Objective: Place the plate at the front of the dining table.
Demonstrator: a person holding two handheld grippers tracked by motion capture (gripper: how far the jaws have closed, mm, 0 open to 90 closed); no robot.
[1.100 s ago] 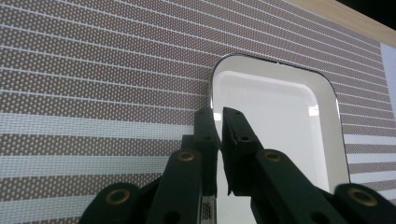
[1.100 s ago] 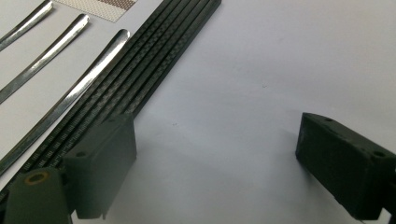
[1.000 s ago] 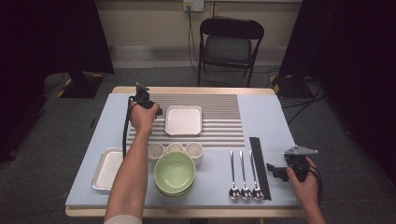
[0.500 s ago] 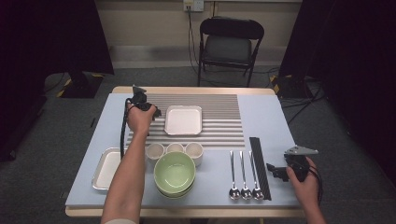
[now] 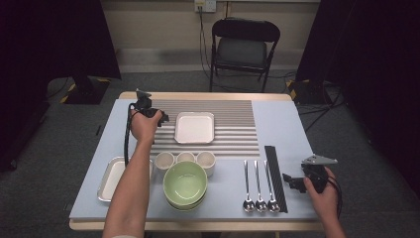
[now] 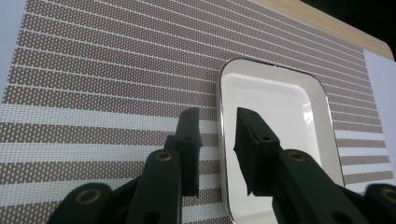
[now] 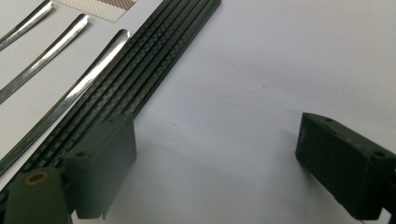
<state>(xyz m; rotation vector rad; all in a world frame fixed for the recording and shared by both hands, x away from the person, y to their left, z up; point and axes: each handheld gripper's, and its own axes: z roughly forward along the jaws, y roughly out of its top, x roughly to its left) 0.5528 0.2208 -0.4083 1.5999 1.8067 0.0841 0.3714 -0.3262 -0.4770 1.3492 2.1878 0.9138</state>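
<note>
While the left tool [image 6: 217, 133] sat at the near-left rim of a white square tray [image 5: 194, 127] on the striped placemat [image 5: 233, 111], its jaws had just been opening: they stood a little apart, one on each side of the tray's thin dark-edged rim, and the left gripper view showed a slim gap between each jaw and that rim. The tray lay flat and upright near the middle of the placemat, toward the far side of the table [image 5: 282, 124]. The person's left hand [image 5: 145, 125] held that tool from the left of the tray, a black cable looping down beside the forearm.

At the near right corner of the table, the right tool [image 7: 217, 163] hovered low over bare pale surface with its jaws wide apart and nothing between them. It lay in the person's right hand [image 5: 319, 186], just right of a long black strip [image 5: 275, 177] that ran toward the near edge.

Three spoons [image 5: 257, 186] lay side by side left of that strip, bowls toward the near edge. Nearer the person stood a stack of green bowls [image 5: 185, 184], with three small white cups [image 5: 185, 159] in a row just behind it. A second tray [image 5: 110, 177], pale with a metal rim, rested at the near left, partly hidden by the forearm.
</note>
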